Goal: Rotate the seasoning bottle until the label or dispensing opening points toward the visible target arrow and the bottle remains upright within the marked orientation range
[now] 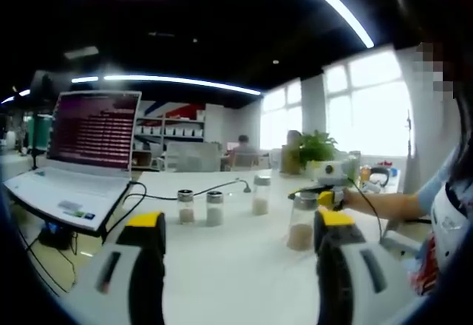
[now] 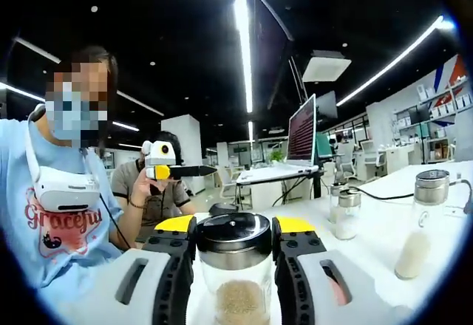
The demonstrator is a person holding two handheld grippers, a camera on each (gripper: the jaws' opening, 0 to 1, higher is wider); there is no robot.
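Note:
My right gripper (image 2: 233, 230) is shut on the seasoning bottle (image 2: 238, 295), its yellow-tipped jaws pressed against both sides of the shiny dark lid. The clear glass bottle holds pale grains and stands upright on the white table (image 2: 369, 266). In the left gripper view the same bottle (image 1: 301, 225) stands right of centre, with the right gripper (image 1: 325, 196) and a person's hand at its lid. My left gripper (image 1: 240, 221) hovers open over the table, jaws far apart and nothing between them. It also appears as the left gripper (image 2: 194, 170), held up by a hand behind the bottle.
Three more glass bottles stand further along the table: two small ones (image 1: 185, 206) (image 1: 214, 208) and a taller one (image 1: 260, 195). An open laptop (image 1: 89, 148) sits at the left with black cables (image 1: 222, 188) trailing across. A potted plant (image 1: 316, 148) stands behind.

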